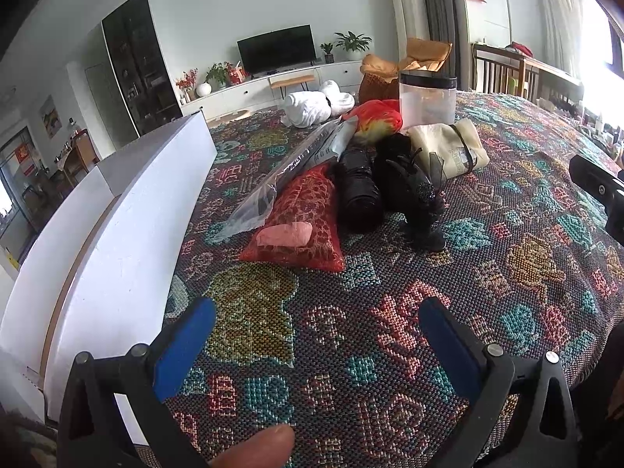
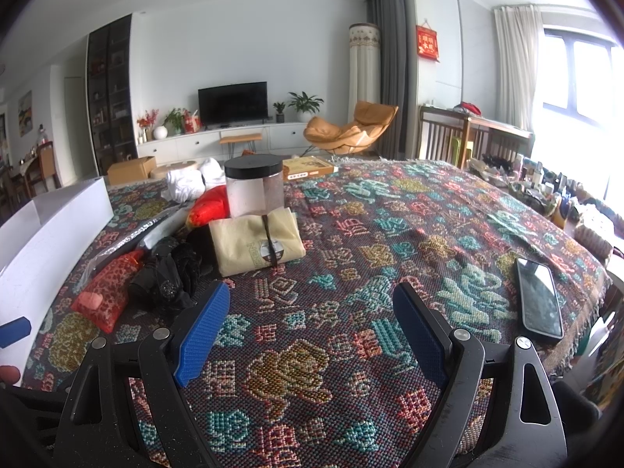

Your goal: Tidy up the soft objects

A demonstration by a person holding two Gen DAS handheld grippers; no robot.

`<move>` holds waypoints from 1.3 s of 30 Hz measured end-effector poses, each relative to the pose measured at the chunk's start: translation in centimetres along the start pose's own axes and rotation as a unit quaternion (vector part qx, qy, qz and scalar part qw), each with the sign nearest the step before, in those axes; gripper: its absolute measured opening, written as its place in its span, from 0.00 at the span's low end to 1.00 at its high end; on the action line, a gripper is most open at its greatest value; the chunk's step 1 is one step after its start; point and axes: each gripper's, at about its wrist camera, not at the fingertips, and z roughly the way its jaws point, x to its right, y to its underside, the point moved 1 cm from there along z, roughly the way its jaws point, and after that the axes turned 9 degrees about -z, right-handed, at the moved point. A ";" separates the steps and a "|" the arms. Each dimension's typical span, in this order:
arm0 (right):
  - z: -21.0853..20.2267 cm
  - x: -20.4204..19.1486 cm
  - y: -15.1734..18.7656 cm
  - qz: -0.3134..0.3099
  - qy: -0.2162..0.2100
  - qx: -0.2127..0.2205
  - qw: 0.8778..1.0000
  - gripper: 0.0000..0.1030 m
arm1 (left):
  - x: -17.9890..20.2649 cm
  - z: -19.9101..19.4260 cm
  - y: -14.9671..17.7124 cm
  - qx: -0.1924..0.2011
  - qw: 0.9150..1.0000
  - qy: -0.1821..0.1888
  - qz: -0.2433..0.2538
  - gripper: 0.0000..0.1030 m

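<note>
A patterned woven cloth [image 2: 390, 226] covers the counter. Along its left edge stands a long white open box [image 1: 128, 210]; I cannot tell what it holds. The soft things lie heaped beside it: a white bundled cloth [image 1: 308, 107], a cream folded bag banded in black [image 2: 253, 243], a red patterned pouch [image 1: 300, 220], a black crumpled fabric [image 2: 171, 273]. A clear plastic jar with a black lid [image 2: 254, 187] stands behind the cream bag, contents unclear. A black phone [image 2: 540, 298] lies far right. Left claw [image 1: 316, 327] and right claw [image 2: 310, 312] hover spread apart, empty.
</note>
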 end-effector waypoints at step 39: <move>0.1 -0.2 0.1 0.001 -0.002 -0.003 1.000 0.85 | -1.0 2.3 1.4 -0.037 0.999 -0.010 -0.008 1.00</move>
